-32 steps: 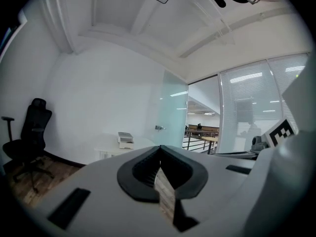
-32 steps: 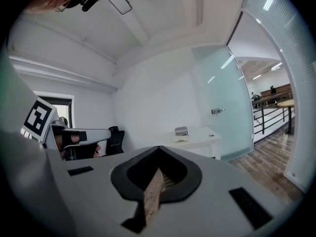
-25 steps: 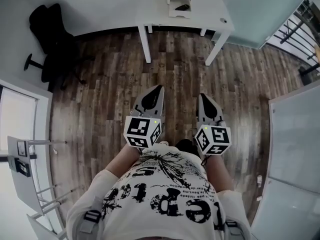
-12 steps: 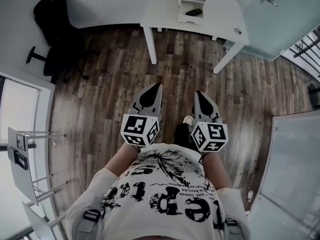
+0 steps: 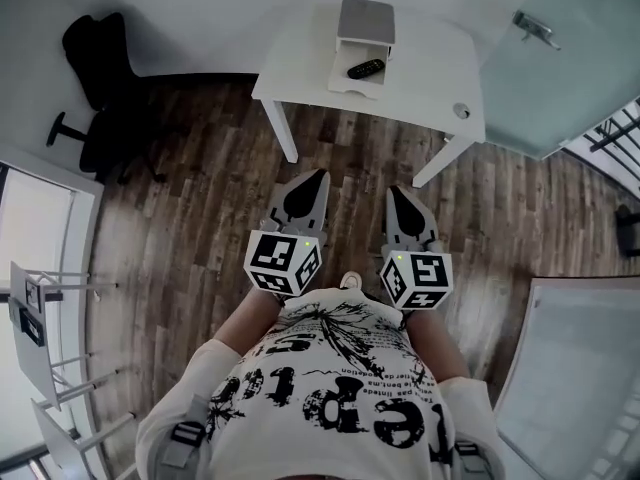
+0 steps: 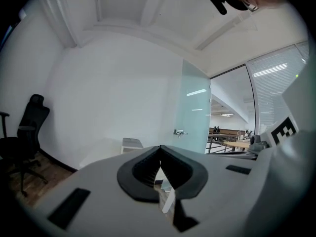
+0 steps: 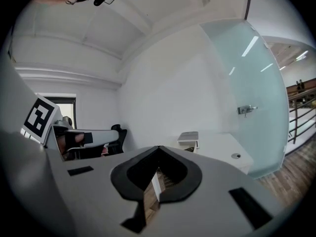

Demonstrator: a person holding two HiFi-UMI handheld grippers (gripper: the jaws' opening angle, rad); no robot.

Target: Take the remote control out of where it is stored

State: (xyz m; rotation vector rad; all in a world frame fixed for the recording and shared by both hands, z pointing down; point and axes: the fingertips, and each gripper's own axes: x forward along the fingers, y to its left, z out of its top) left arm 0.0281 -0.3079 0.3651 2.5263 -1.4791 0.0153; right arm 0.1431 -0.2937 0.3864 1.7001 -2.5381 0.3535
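A black remote control (image 5: 365, 68) lies in the open drawer of a small white drawer unit (image 5: 362, 20) on a white table (image 5: 420, 68), far ahead in the head view. Both grippers are held close to the person's body, well short of the table. My left gripper (image 5: 319, 174) is shut with nothing in it, its jaws meeting at the tip (image 6: 159, 148). My right gripper (image 5: 392, 190) is likewise shut and empty (image 7: 158, 148). The drawer unit (image 6: 131, 143) shows small and distant in the left gripper view, and again (image 7: 188, 137) on the table (image 7: 224, 152) in the right gripper view.
A black office chair (image 5: 95, 78) stands at the left by the wall. A frosted glass door (image 5: 560, 58) with a handle is right of the table. A white panel (image 5: 575, 368) is at the right and a white rack (image 5: 35, 318) at the left. Wooden floor (image 5: 200, 198) lies between.
The person has walked toward the table, which now sits nearer and larger in the head view, with the remote easier to see. Both grippers stay shut in front of the body.
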